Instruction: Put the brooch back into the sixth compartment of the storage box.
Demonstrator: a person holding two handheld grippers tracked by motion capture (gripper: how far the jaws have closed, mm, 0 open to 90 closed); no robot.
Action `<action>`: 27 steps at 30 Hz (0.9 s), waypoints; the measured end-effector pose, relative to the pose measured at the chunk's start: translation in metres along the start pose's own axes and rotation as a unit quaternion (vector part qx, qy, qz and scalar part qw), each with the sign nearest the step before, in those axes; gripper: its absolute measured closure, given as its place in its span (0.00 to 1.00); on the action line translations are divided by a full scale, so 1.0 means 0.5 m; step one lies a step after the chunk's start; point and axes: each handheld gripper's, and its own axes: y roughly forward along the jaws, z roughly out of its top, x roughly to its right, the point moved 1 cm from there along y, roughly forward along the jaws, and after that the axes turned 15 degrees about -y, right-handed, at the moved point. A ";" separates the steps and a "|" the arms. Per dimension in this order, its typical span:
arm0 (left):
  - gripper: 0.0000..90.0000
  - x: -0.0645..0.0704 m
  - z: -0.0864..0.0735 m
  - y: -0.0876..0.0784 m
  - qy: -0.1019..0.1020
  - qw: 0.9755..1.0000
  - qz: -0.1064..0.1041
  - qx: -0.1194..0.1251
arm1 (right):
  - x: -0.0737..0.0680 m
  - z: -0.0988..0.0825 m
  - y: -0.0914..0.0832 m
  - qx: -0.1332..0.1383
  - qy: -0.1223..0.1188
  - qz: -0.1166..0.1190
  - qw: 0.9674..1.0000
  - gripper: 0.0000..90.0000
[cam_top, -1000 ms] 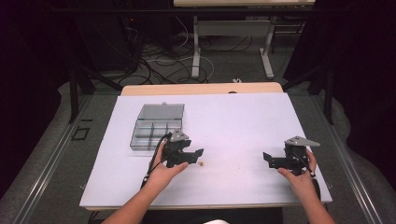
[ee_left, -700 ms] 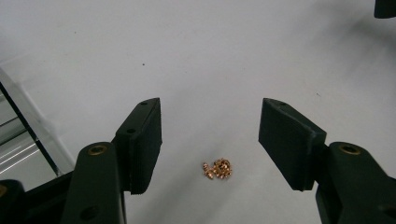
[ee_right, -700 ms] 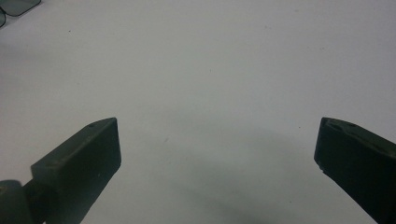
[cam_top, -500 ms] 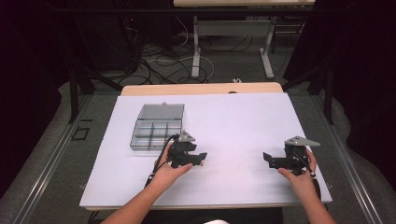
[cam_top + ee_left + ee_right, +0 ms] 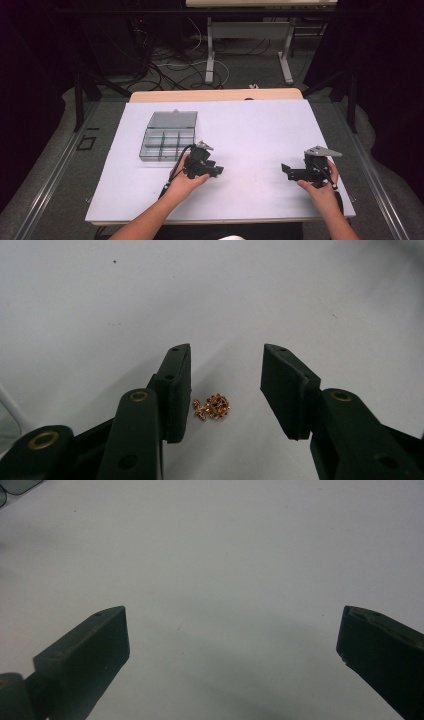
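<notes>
**Small gold ornament between parted jaws, white table**

Landmark: the gold ornament, a tiny piece lying flat on the white table.

1. Left gripper. Directly over the ornament, jaws parted and holding nothing. The ornament lies between them, just beside the left-hand jaw as that gripper's view shows it and clear of the other. In the high view this gripper sits near the table's near edge, in the person's left hand.

2. Ornament. Looks like a round studded cluster with a smaller lobe beside it; finer detail is too small to tell. Judged light, rigid, thin and low-lying, likely to skid or flip on the smooth surface. Best taken across the round cluster, jaw tips low to the table, closing slowly.

3. Right gripper. Well to the right of the ornament, jaws wide apart, empty, above bare table.

4. Compartment box. Beyond the ornament and to its left, clear, divided into cells; contents cannot be told.
</notes>
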 end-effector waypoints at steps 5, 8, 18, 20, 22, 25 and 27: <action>0.67 -0.004 0.001 0.009 -0.015 1.000 -0.007 -0.015 | 0.001 -0.001 0.000 0.000 -0.004 0.001 1.000 0.00; 0.68 -0.004 0.001 0.013 -0.016 1.000 -0.005 -0.022 | 0.000 0.000 0.000 -0.001 -0.001 0.002 1.000 0.00; 0.71 -0.003 0.001 0.026 -0.013 0.999 0.000 -0.037 | 0.000 -0.001 0.002 -0.002 -0.003 0.001 1.000 0.01; 0.72 -0.002 0.001 0.027 -0.010 0.999 0.003 -0.041 | 0.000 -0.001 0.001 -0.002 -0.003 0.001 1.000 0.01; 0.72 -0.001 0.000 0.029 -0.010 0.999 0.004 -0.042 | 0.000 -0.001 0.002 -0.002 -0.003 0.002 1.000 0.01; 0.72 -0.001 -0.001 0.031 -0.008 0.999 0.007 -0.042 | 0.000 -0.001 0.002 -0.002 -0.002 0.002 1.000 0.01; 0.73 -0.001 -0.001 0.031 -0.008 0.999 0.008 -0.042 | 0.000 -0.001 0.002 -0.002 -0.003 0.002 1.000 0.01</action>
